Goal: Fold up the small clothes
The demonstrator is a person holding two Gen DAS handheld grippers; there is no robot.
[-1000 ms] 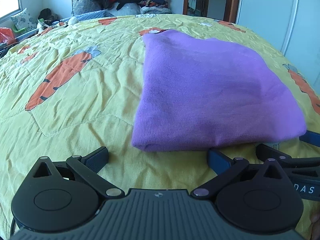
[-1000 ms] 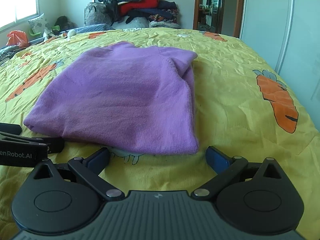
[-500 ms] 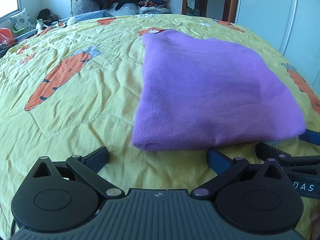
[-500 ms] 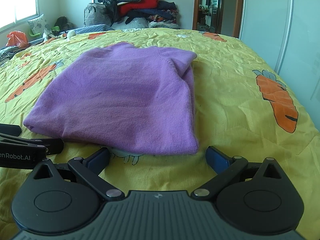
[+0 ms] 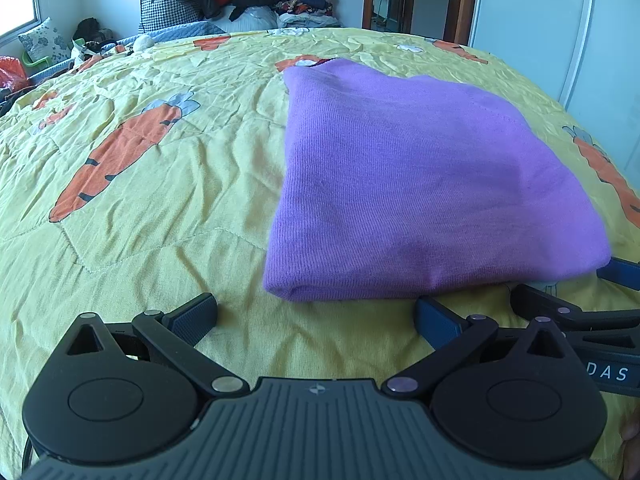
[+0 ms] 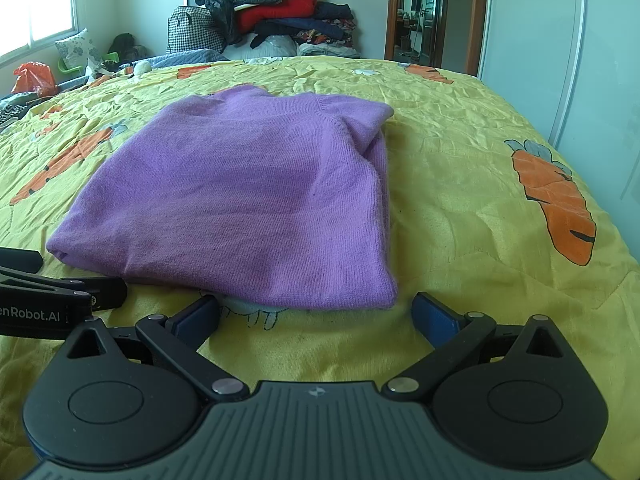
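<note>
The purple sweater [image 6: 240, 196] lay folded just ahead of both hand-held grippers, left [image 5: 316, 316] and right [image 6: 316, 312], jaws apart, empty; folding appeared finished.

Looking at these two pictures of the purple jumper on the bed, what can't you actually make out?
- Purple jumper: its sleeves and underside are hidden by its own folds in both views.
- Drawing on the bedspread near the right gripper: mostly covered by the jumper's near edge.
- Left gripper: its handle and the hand holding it are cut off by the frame's bottom.
- Pile of clothes by the wall: too small to tell apart.
</note>
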